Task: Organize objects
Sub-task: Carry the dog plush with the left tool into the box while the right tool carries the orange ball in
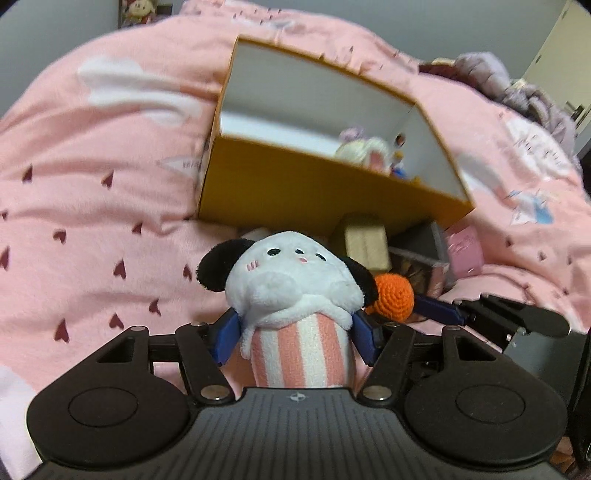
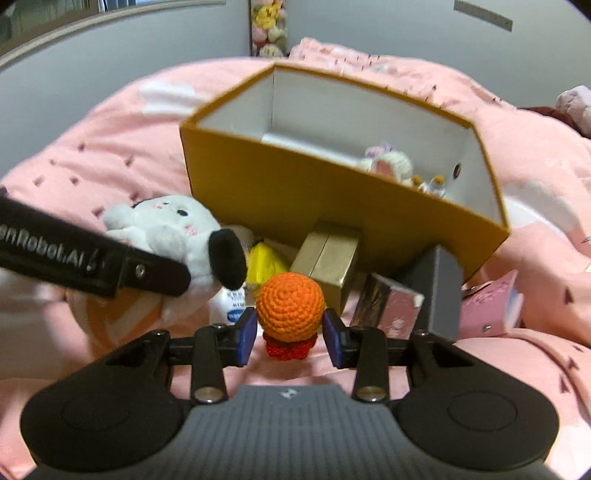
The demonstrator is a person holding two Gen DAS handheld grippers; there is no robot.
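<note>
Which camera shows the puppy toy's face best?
The left wrist view: the white plush dog faces the camera, upright between the left gripper pads. The right wrist view shows it sideways, partly behind that gripper's arm.

This is a bedroom in a home. The things lie on a bed with a soft pink blanket [image 1: 110,206] printed with small dark hearts. A picture of plush toys [image 2: 269,27] hangs on the grey wall [image 2: 129,62], and a crumpled purple throw [image 1: 517,88] lies at the far side.
</note>
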